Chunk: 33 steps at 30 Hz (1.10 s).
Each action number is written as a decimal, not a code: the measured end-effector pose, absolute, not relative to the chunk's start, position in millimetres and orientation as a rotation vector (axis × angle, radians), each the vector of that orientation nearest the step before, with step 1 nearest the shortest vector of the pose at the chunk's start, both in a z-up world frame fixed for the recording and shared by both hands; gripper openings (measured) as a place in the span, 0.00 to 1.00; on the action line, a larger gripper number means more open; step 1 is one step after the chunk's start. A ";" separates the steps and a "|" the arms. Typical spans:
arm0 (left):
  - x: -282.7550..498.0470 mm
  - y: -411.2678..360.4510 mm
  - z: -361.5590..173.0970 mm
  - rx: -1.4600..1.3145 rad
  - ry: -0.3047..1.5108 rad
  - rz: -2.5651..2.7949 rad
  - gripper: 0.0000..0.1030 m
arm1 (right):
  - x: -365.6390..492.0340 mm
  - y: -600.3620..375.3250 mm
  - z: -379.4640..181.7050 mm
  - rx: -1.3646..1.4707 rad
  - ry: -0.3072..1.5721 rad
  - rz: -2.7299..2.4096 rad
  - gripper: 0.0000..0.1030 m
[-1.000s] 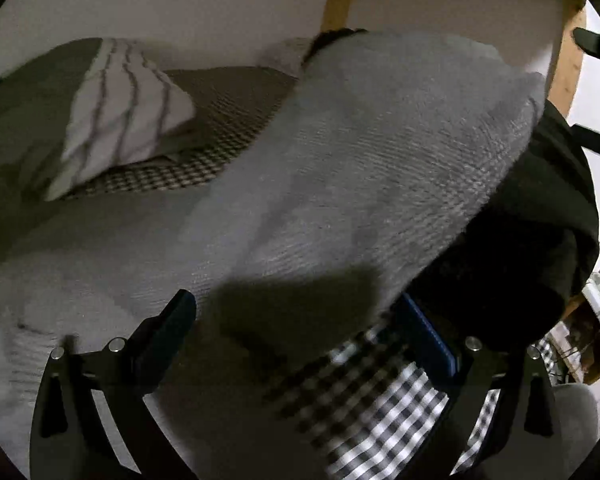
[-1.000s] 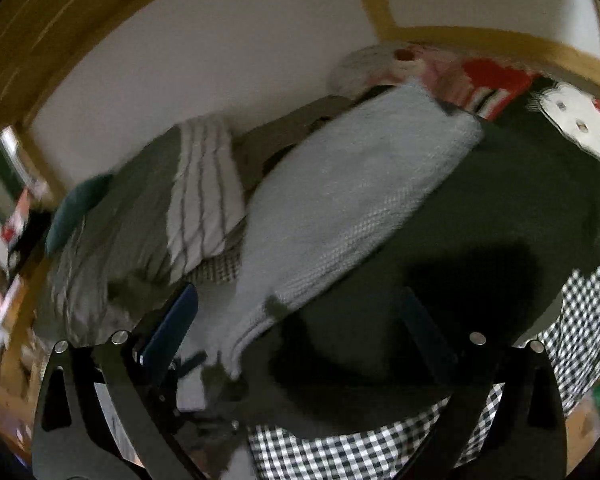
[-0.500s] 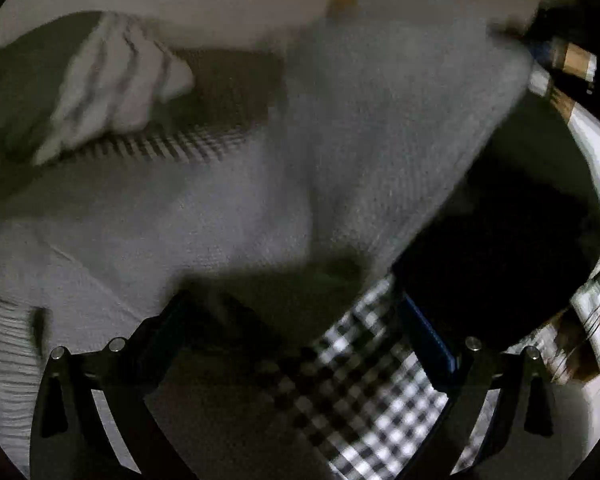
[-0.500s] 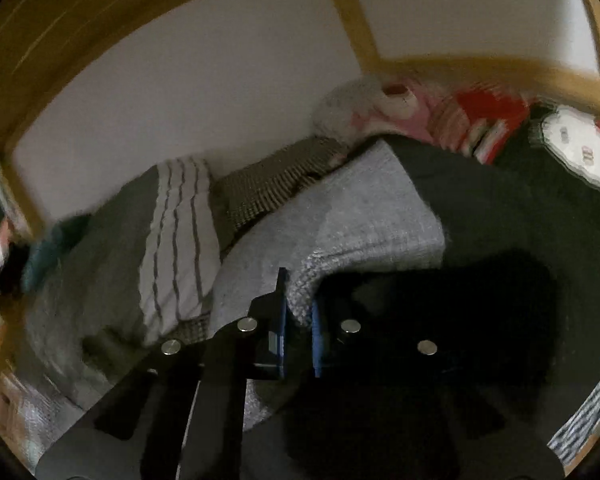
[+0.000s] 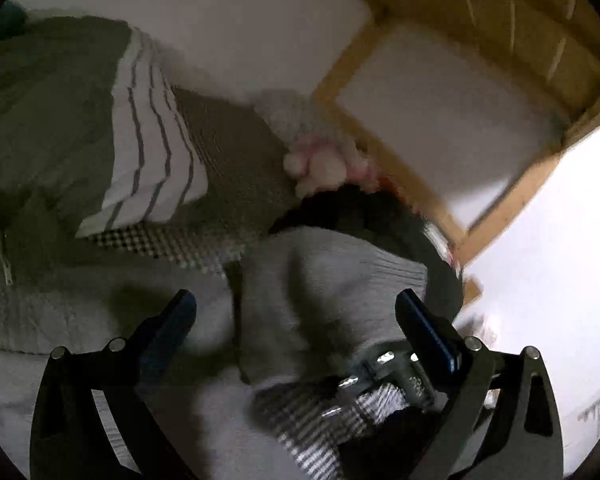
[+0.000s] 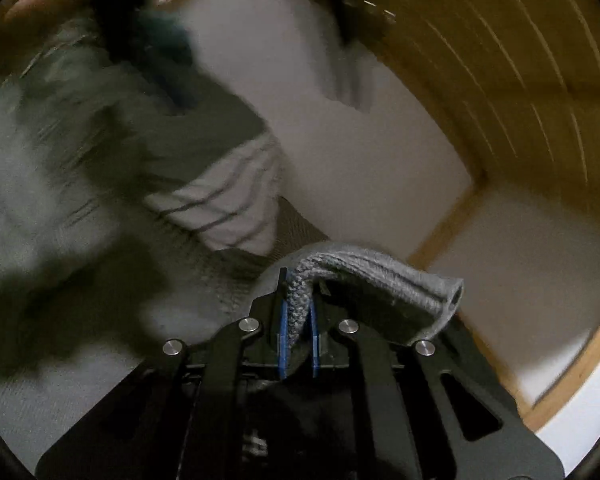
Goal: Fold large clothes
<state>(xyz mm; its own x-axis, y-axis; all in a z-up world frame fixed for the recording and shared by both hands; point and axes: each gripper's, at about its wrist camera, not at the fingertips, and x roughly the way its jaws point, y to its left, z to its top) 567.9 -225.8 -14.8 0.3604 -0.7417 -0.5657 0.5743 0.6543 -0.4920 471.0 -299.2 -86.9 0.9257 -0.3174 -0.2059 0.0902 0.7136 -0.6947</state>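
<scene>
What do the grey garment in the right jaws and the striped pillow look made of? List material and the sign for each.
Grey garment: a chunky knit, probably wool or acrylic yarn; braided stitches and a thick rolled edge show where the right gripper pinches it. Matte finish.

Striped pillow: apparently woven cotton-like cloth, white with thin dark stripes; smooth and matte, though blur leaves the weave uncertain.

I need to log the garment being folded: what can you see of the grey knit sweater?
The grey knit sweater is thick, chunky-ribbed wool by its look. The right gripper is shut on a bunched edge, and a rolled fold droops to its right. In the left wrist view its body lies bulging on the bed between the open left gripper fingers, untouched.
</scene>
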 end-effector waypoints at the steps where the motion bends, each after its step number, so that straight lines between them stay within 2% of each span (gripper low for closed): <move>1: 571.8 -230.0 -15.7 -0.155 0.866 -0.847 0.95 | 470.7 -281.5 -101.3 -0.792 0.325 -0.205 0.08; 7: 577.2 -250.1 -43.3 0.114 1.027 -0.781 0.95 | 465.1 -235.3 -141.4 -0.924 0.309 -0.179 0.08; 13: 578.7 -260.2 -52.1 0.195 1.085 -0.670 0.95 | 463.7 -209.5 -168.2 -1.074 0.297 -0.170 0.08; 18: 580.4 -279.2 -75.7 0.412 1.136 -0.549 0.95 | 461.1 -197.5 -176.2 -1.124 0.311 -0.156 0.08; 19: 582.8 -277.2 -79.3 0.431 1.134 -0.524 0.86 | 461.5 -196.5 -178.6 -1.127 0.314 -0.157 0.08; 20: 586.5 -275.7 -81.5 0.430 1.150 -0.529 0.48 | 460.2 -195.8 -179.3 -1.129 0.316 -0.154 0.08; 22: 597.3 -266.9 -89.9 0.401 1.221 -0.518 0.02 | 457.1 -193.9 -181.2 -1.127 0.316 -0.148 0.08; 24: 599.8 -263.1 -92.7 0.423 1.218 -0.505 0.02 | 455.6 -192.2 -183.3 -1.133 0.319 -0.146 0.08; 25: 600.4 -261.4 -95.5 0.437 1.230 -0.494 0.06 | 456.7 -191.5 -185.5 -1.134 0.323 -0.145 0.08; 26: 599.9 -260.0 -98.0 0.449 1.253 -0.495 0.32 | 457.7 -190.6 -187.2 -1.137 0.326 -0.145 0.08; 27: 599.2 -260.0 -98.6 0.449 1.259 -0.500 0.53 | 457.8 -189.2 -189.0 -1.141 0.329 -0.141 0.08; 28: 594.8 -259.5 -90.3 0.450 1.207 -0.493 0.93 | 457.4 -189.0 -189.2 -1.144 0.331 -0.138 0.08; 30: 586.1 -259.6 -73.5 0.429 1.122 -0.521 0.94 | 456.3 -186.2 -191.9 -1.152 0.334 -0.130 0.08; 33: 578.4 -265.4 -56.2 0.420 1.100 -0.557 0.94 | 455.2 -183.3 -192.9 -1.151 0.335 -0.122 0.08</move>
<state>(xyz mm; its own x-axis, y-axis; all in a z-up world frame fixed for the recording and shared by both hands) 578.4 -265.4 -56.2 0.3414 -0.2123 -0.9156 0.6127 0.7890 0.0455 455.2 -183.3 -192.9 0.9436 -0.2656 -0.1976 -0.0759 0.4076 -0.9100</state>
